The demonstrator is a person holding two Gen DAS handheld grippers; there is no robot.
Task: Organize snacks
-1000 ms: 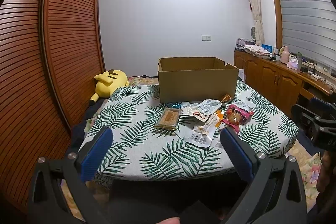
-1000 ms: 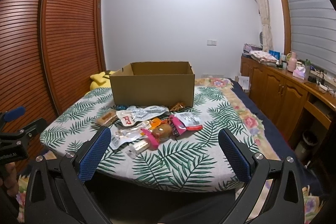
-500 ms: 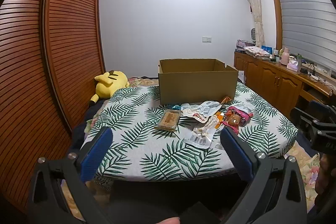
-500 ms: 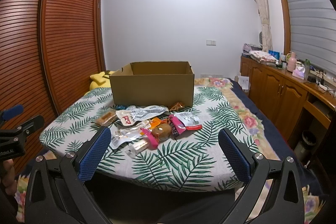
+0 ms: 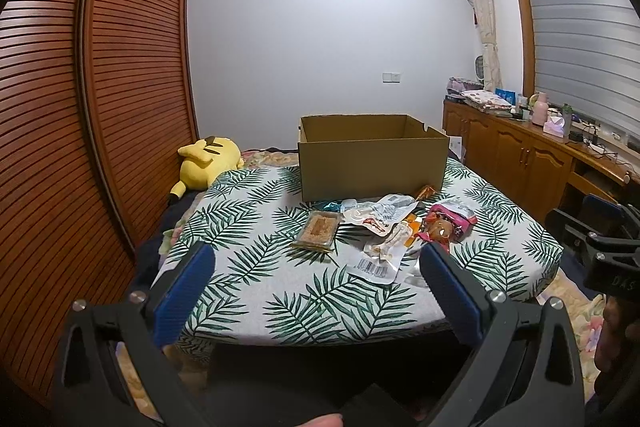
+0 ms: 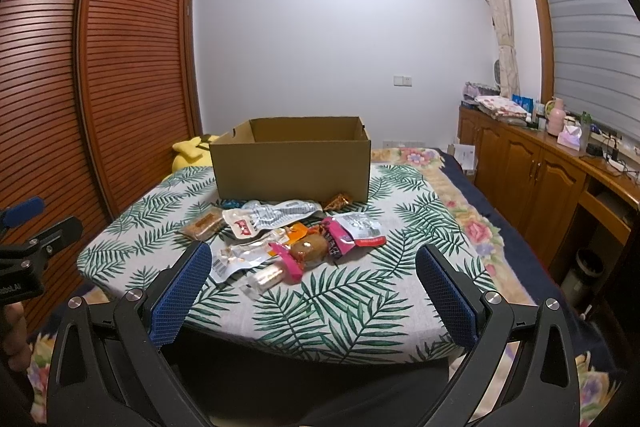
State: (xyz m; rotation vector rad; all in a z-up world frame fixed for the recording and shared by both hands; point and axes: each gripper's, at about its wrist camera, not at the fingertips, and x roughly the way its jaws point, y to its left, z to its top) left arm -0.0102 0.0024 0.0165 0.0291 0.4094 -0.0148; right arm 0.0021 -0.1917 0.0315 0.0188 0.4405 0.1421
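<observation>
Two claws: left claw [image 5: 316, 287] | right claw [image 6: 314, 285] wide apart, empty | cardboard box [image 6: 292, 165] upright (mouth up)

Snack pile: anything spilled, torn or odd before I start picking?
Nothing looks spilled or torn. The snack pile lies loose and overlapping on the leaf-print table, in front of the open cardboard box, apart from one brown bar pack lying alone at its left. Both grippers, left gripper and right gripper, are open and empty.

Open brown cardboard box [image 6: 292, 167] upright on leaf-print tablecloth. Loose pile of foil and plastic snack packets [image 6: 288, 237] lying flat just before box front; flat brown bar packet [image 5: 318, 230] at pile's left edge.
</observation>
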